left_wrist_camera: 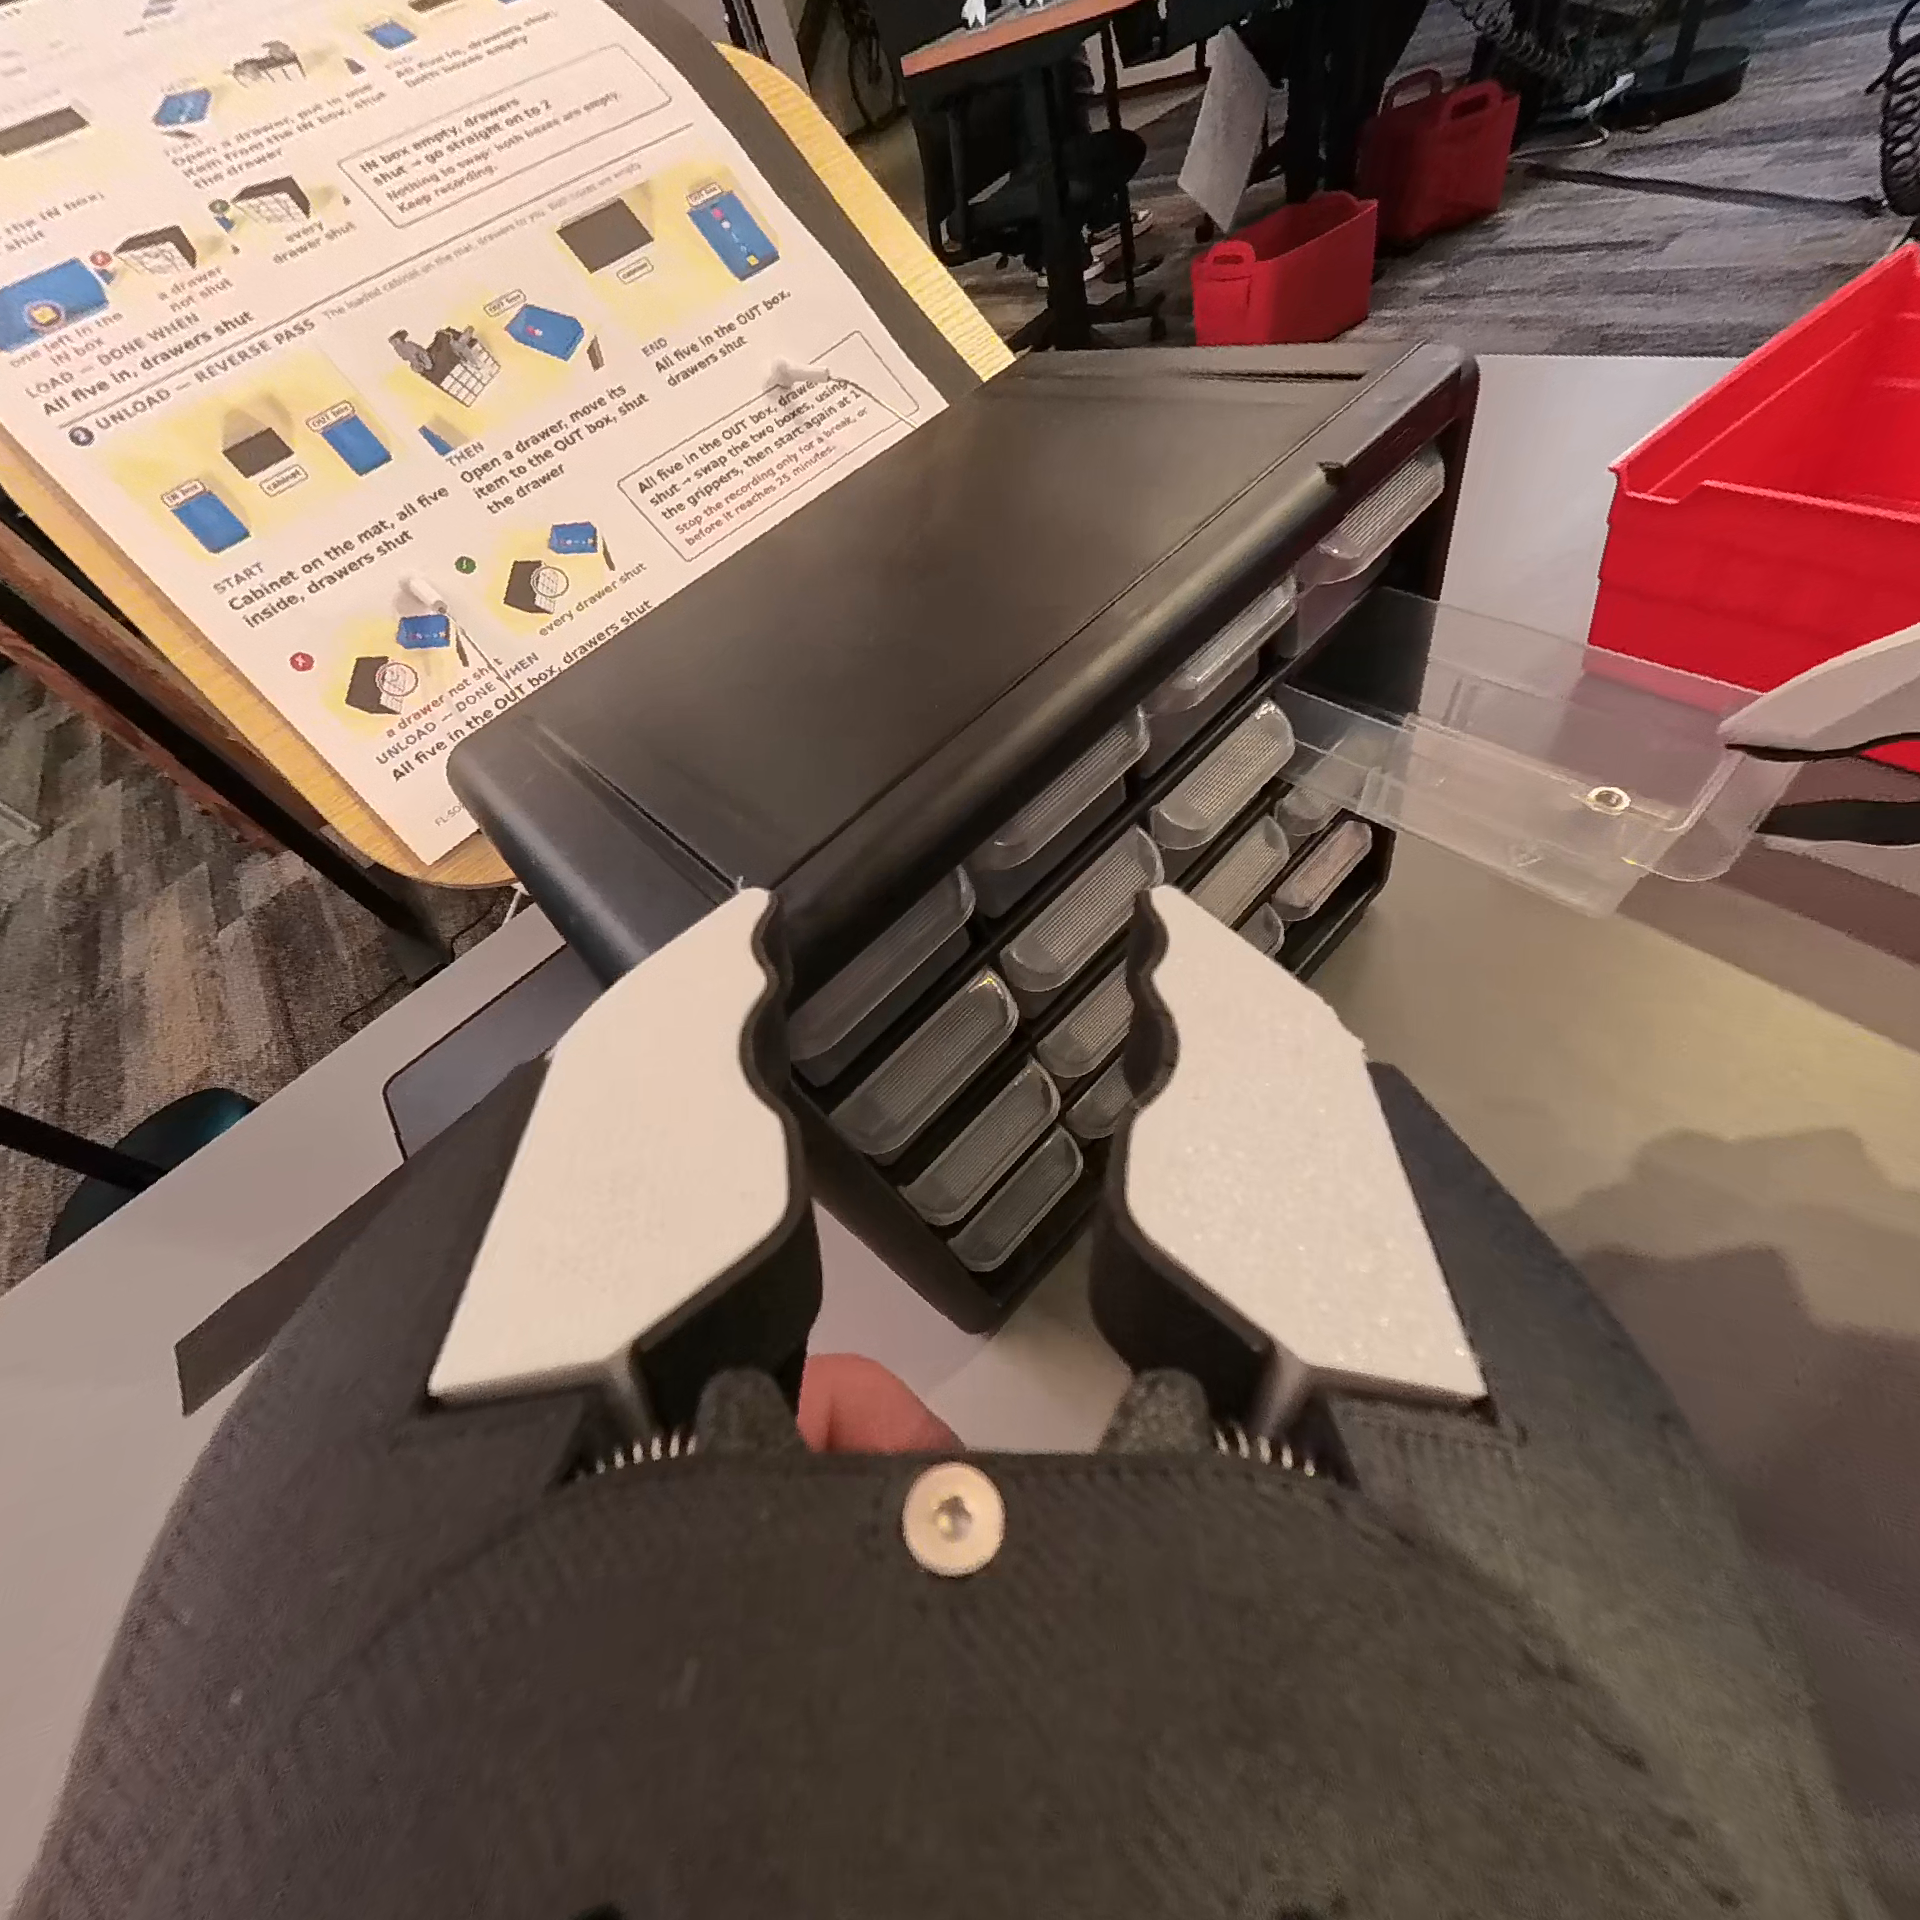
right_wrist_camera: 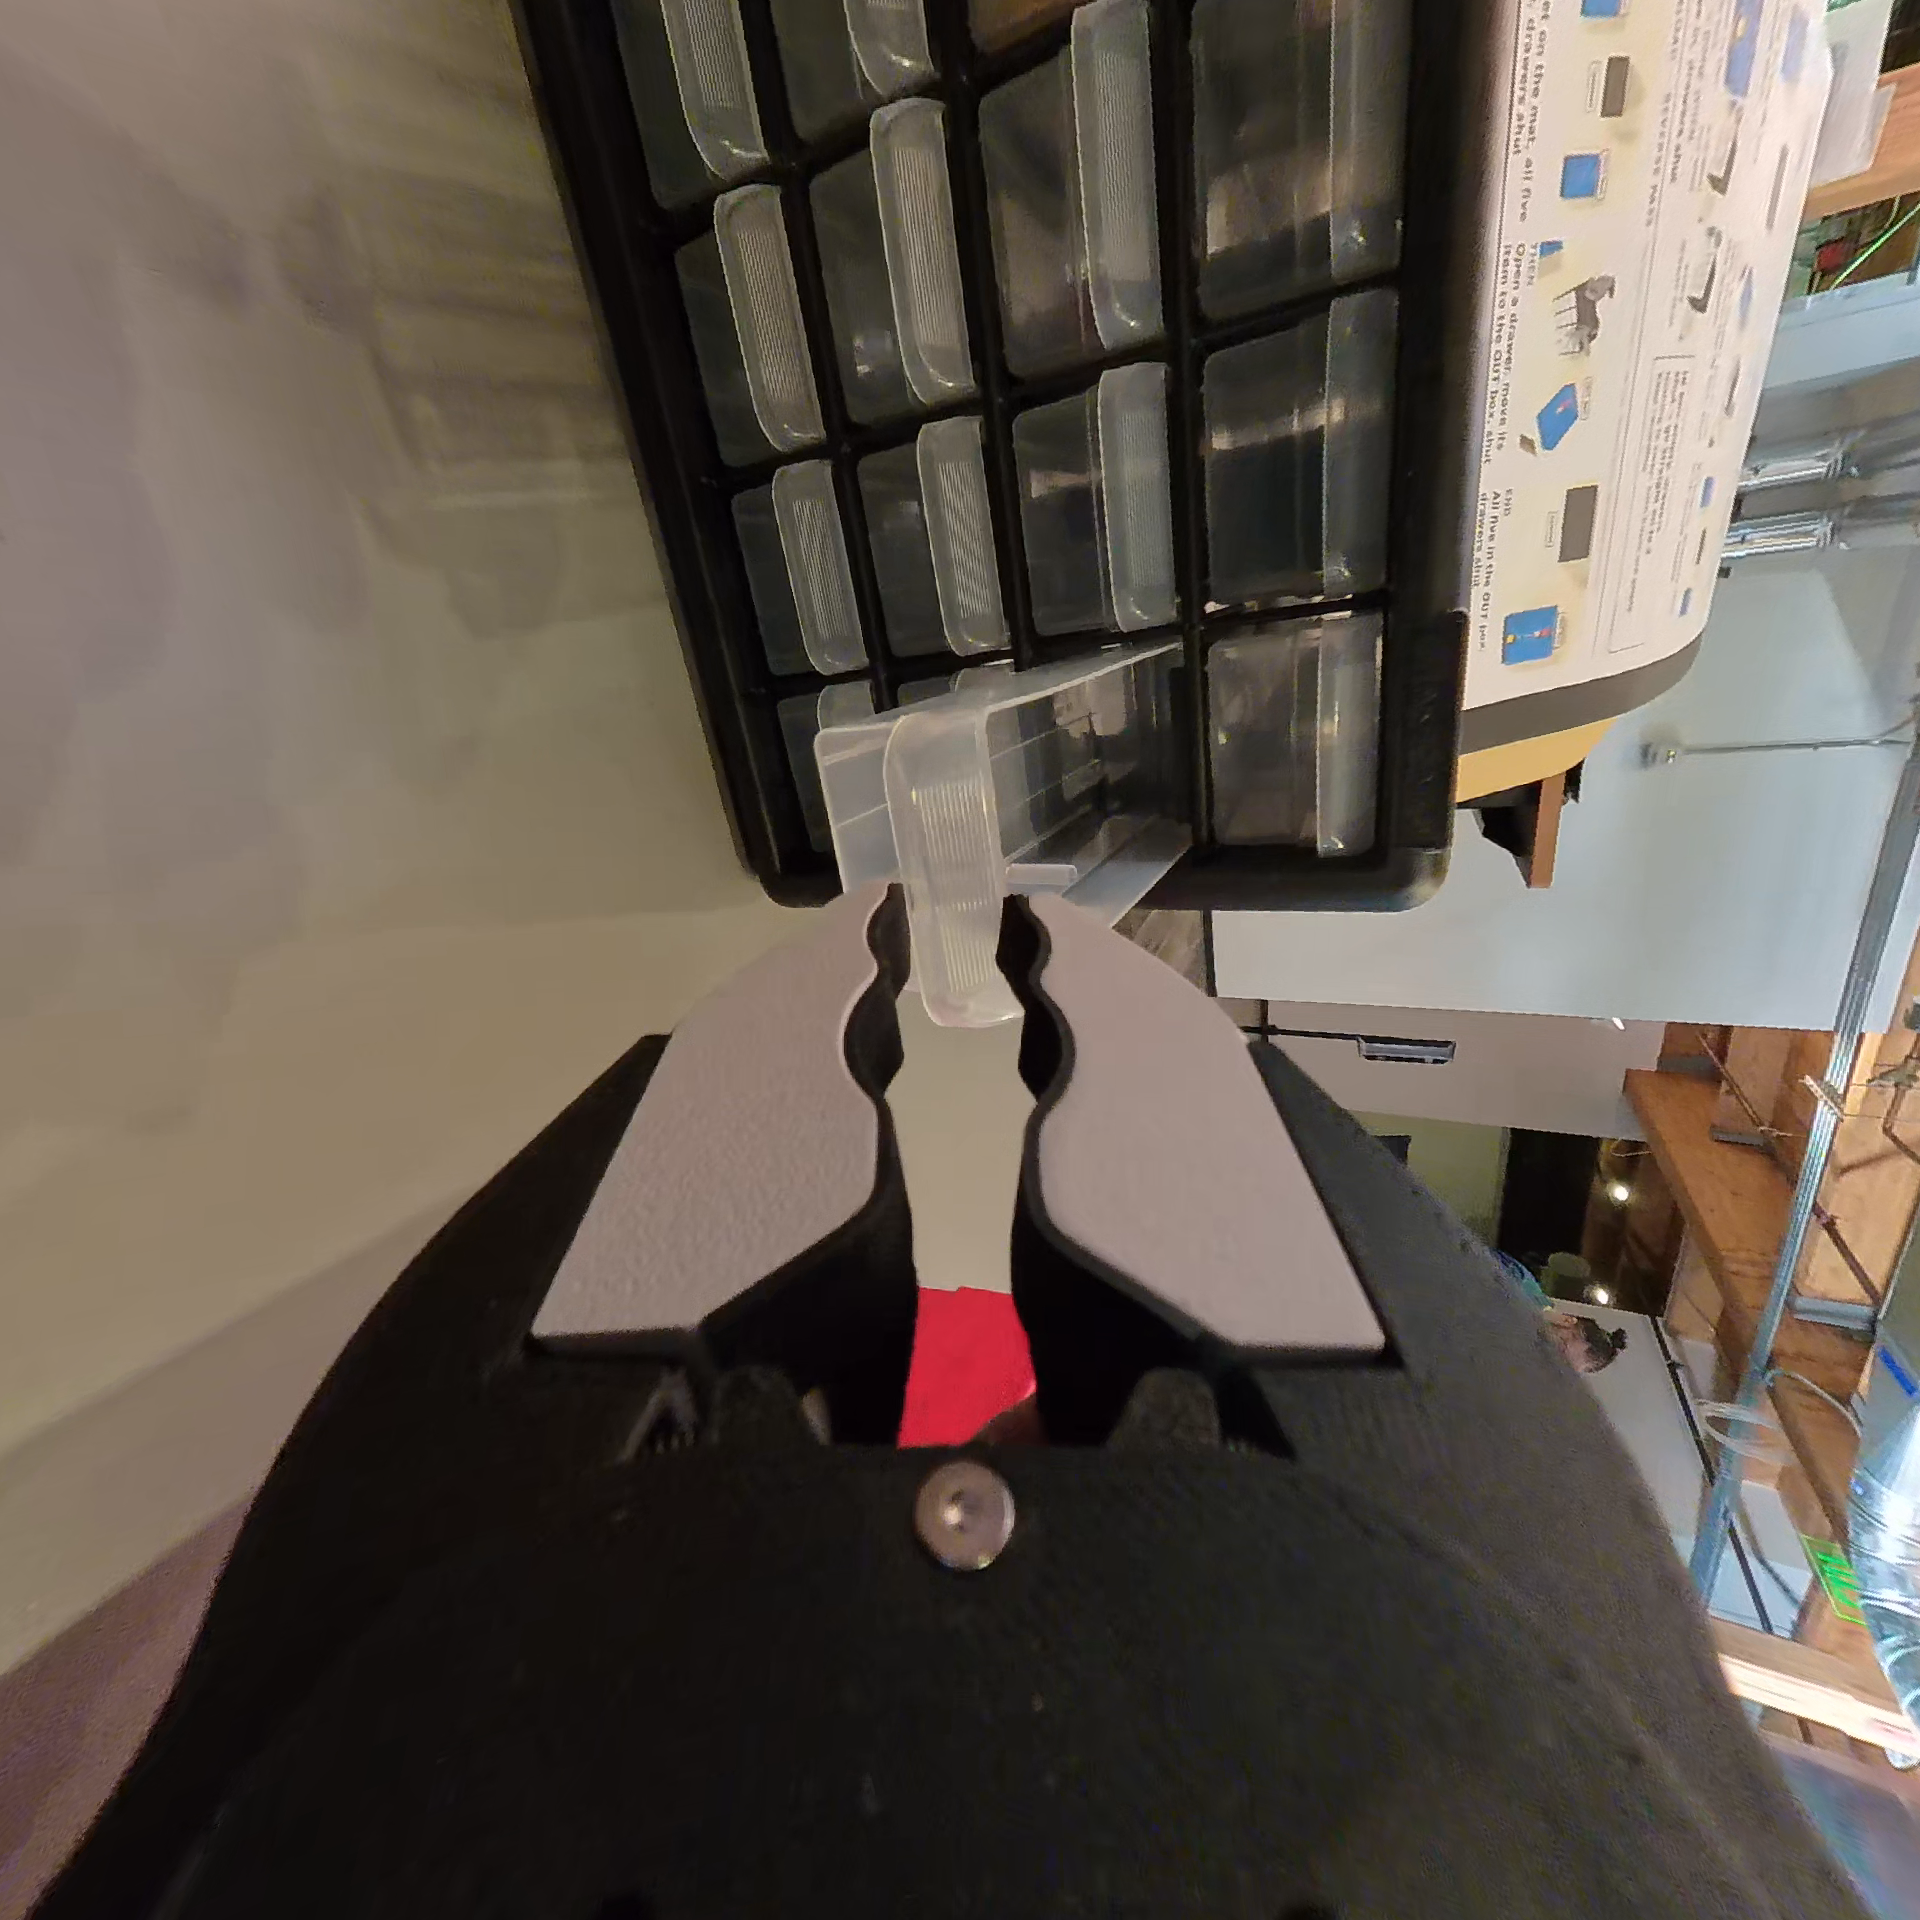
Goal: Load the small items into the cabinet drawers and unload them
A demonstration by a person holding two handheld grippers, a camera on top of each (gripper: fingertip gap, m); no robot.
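Note:
A black cabinet point(left_wrist_camera: 935, 623) with several clear drawers stands on the grey table and also shows in the right wrist view point(right_wrist_camera: 1434, 520). One clear drawer point(left_wrist_camera: 1507, 748) is pulled far out to the right. A small metal ring-shaped item point(left_wrist_camera: 1608, 798) lies in it near the front. My right gripper point(right_wrist_camera: 953, 920) is shut on this drawer's ribbed handle point(right_wrist_camera: 951, 894); one of its fingers point(left_wrist_camera: 1818, 696) shows at the drawer's front. My left gripper point(left_wrist_camera: 956, 920) is open and empty, its fingers straddling the cabinet's near upper front edge.
A red bin point(left_wrist_camera: 1787, 499) stands on the table right of the cabinet, behind the open drawer. An instruction sheet on a board point(left_wrist_camera: 364, 364) leans behind the cabinet. Red baskets point(left_wrist_camera: 1283, 270) and desk legs stand on the floor beyond.

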